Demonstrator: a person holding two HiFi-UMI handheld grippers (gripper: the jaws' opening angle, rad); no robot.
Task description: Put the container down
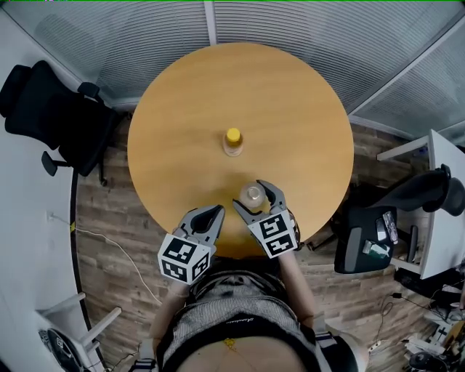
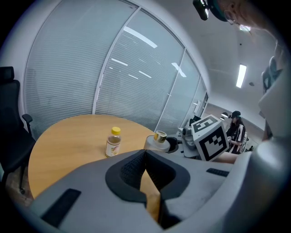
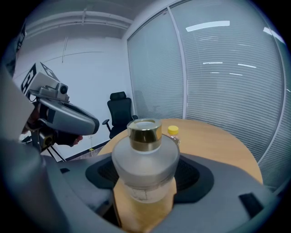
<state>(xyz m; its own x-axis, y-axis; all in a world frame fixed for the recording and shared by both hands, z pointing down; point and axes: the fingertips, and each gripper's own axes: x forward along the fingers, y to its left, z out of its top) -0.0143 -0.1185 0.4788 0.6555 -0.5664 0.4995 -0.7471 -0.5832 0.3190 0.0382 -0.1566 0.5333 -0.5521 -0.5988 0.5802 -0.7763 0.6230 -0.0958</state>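
Note:
A frosted container with a gold neck stands upright between the jaws of my right gripper, which is shut on it over the near edge of the round wooden table. In the right gripper view the container fills the middle, and I cannot tell whether its base touches the wood. My left gripper is shut and empty just to its left, and its jaw tips meet in the left gripper view. A small yellow-capped bottle stands at the table's centre.
A black office chair stands left of the table. Another chair and a white desk are to the right. Glass walls with blinds close the far side. A person stands in the background.

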